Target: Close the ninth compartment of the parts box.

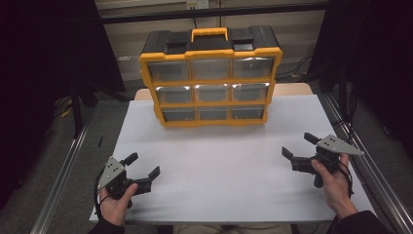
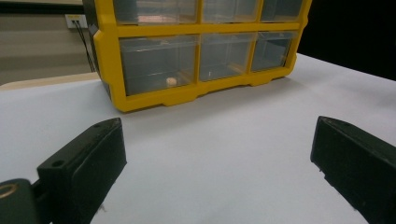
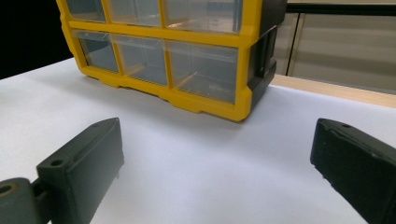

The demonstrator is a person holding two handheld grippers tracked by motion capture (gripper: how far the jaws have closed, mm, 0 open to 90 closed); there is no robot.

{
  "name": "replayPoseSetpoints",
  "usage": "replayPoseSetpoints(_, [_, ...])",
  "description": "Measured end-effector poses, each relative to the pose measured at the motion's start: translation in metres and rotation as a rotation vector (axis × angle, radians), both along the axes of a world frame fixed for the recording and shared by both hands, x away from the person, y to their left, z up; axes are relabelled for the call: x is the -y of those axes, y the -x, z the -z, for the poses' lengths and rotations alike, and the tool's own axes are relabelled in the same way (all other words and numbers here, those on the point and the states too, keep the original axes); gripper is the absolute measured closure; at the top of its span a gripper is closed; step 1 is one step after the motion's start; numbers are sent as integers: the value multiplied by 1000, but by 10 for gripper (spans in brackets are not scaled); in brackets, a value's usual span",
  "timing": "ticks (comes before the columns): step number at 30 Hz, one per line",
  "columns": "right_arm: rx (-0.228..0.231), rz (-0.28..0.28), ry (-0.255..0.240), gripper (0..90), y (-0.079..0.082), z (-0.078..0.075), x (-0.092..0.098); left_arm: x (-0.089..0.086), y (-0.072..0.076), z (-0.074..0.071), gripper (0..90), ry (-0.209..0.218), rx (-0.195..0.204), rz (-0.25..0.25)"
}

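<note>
A: Fingers first, L and R?

B: Left gripper [image 1: 144,170] has its fingers [image 2: 84,163] spread wide, nothing btwn them. Right gripper [image 1: 298,145] same: fingers [image 3: 81,161] wide, empty. Both sit low over the white desk [image 1: 219,165], near the front edge, one hand per side.

A: And the target?

B: Yellow drawer organizer [image 1: 211,78], upright at the far middle of the desk, clear drawer fronts facing the person. It lies fwd of both grippers, well apart from each. Long axis runs left-right across the desk, parallel to the front edge.

A: Which hand's closer?

B: Roughly even, I'd say. Left looks toward the bottom-left drawer [image 2: 156,63], right toward the bottom-right drawer [image 3: 203,70]. So each side prob. serves its own column; middle is a toss-up.

A: Views differ?

B: High view gives the whole 3x3 grid plus the top handle [image 1: 209,33]. Left gripper view shows a small pale item [image 2: 171,81] inside the bottom-left drawer, too faint from above. Right gripper view shows the organizer's black side wall [image 3: 264,56].
</note>
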State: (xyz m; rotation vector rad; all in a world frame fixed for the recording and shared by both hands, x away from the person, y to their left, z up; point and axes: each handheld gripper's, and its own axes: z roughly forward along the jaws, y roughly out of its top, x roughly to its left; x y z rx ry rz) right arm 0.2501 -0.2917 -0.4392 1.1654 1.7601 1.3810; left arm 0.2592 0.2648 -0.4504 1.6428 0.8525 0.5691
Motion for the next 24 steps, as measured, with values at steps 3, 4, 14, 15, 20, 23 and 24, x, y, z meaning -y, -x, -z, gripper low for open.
replayPoseSetpoints(3, [1,8,2,19,4,0,3,0,0,0,31,-6,-2,-1])
replayPoseSetpoints(4, [1,7,4,18,6,0,4,-1,0,0,31,-13,-4,-2])
replayPoseSetpoints(14, [0,24,8,17,20,-1,15,-2,4,0,30,-19,-4,2])
replayPoseSetpoints(15, [8,29,21,17,22,-1,16,-1,5,-1,30,-23,-5,0])
replayPoseSetpoints(20, [-2,30,19,13,35,0,23,-2,6,-1,30,-35,0,0])
replayPoseSetpoints(23, [0,32,27,13,37,1,25,-2,7,-1,30,-32,-4,-4])
replayPoseSetpoints(24, [-9,38,37,13,41,3,26,-2,8,-1,31,-32,-1,-11])
